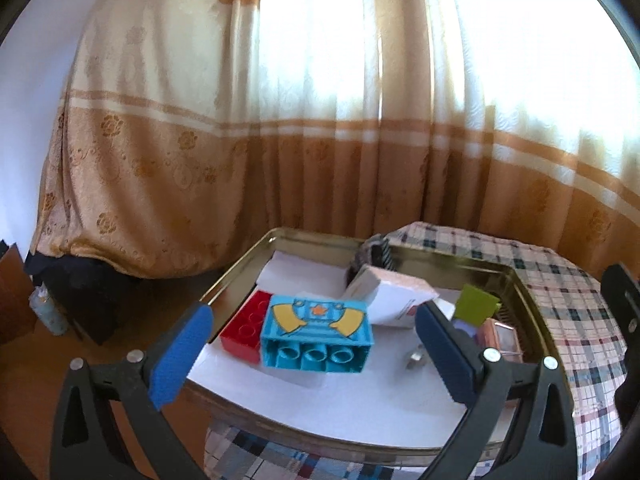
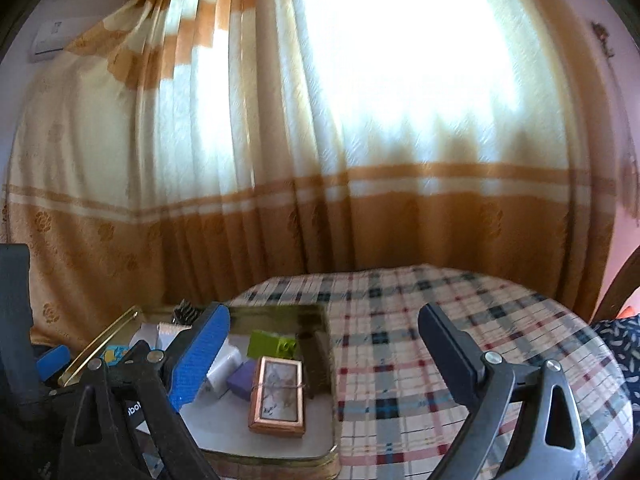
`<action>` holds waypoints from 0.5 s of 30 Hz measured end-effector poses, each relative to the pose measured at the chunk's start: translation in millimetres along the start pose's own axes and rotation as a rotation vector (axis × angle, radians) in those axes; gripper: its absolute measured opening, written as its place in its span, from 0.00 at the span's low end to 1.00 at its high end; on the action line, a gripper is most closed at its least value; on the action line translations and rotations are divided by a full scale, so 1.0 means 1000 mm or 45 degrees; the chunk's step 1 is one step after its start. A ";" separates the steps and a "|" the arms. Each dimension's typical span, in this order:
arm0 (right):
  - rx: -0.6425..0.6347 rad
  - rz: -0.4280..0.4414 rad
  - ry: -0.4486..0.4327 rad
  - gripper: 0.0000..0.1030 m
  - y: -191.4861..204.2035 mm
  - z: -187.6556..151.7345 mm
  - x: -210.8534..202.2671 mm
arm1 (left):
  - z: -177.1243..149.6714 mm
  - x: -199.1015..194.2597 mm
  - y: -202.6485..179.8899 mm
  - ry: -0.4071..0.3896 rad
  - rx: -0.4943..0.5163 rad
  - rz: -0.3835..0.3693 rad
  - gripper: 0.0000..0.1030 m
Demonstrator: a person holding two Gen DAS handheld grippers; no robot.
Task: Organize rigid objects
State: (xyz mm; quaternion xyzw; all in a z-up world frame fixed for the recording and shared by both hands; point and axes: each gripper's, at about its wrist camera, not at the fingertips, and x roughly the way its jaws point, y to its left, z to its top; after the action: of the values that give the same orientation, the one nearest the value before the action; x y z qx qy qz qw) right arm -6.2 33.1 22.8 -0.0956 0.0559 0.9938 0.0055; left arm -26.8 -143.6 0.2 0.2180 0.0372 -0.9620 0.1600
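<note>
A gold metal tray (image 1: pixel 240 272) lined with white paper sits on a plaid-covered table (image 1: pixel 580 300). In it lie a teal toy brick (image 1: pixel 316 330) with a printed face, a red brick (image 1: pixel 248 326) beside it, a white box (image 1: pixel 394 294), a green brick (image 1: pixel 476 304) and a copper-framed box (image 2: pixel 278 394). My left gripper (image 1: pixel 312 340) is open and empty, raised in front of the teal brick. My right gripper (image 2: pixel 324 344) is open and empty, held over the tray's right edge (image 2: pixel 330 360) and the tablecloth (image 2: pixel 460 320). The green brick (image 2: pixel 272 344) and a purple block (image 2: pixel 244 380) show in the right wrist view.
A small metal piece (image 1: pixel 416 358) lies on the tray's paper. A dark brush-like item (image 1: pixel 376 254) stands at the tray's far wall. Orange and cream curtains (image 1: pixel 280 140) hang behind the table. A bottle (image 1: pixel 48 308) stands on the wooden floor at left.
</note>
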 end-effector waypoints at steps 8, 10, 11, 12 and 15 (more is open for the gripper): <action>-0.041 -0.018 -0.026 0.97 0.008 0.000 -0.007 | -0.002 -0.009 -0.006 -0.057 0.038 -0.027 1.00; -0.041 -0.020 -0.027 0.97 0.007 0.000 -0.009 | -0.003 -0.012 -0.006 -0.077 0.041 -0.040 1.00; -0.039 -0.021 -0.026 0.97 0.006 -0.001 -0.009 | -0.003 -0.013 -0.006 -0.080 0.042 -0.040 1.00; -0.036 -0.022 -0.025 0.97 0.005 -0.001 -0.009 | -0.004 -0.014 -0.006 -0.081 0.043 -0.039 1.00; -0.034 -0.022 -0.026 0.97 0.004 -0.001 -0.011 | -0.004 -0.016 -0.005 -0.093 0.033 -0.051 1.00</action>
State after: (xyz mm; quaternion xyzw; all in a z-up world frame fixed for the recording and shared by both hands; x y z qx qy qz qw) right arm 4.4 28.7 24.3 -0.0860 0.0418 0.9953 0.0135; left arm -13.4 -134.2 3.4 0.1841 0.0232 -0.9727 0.1393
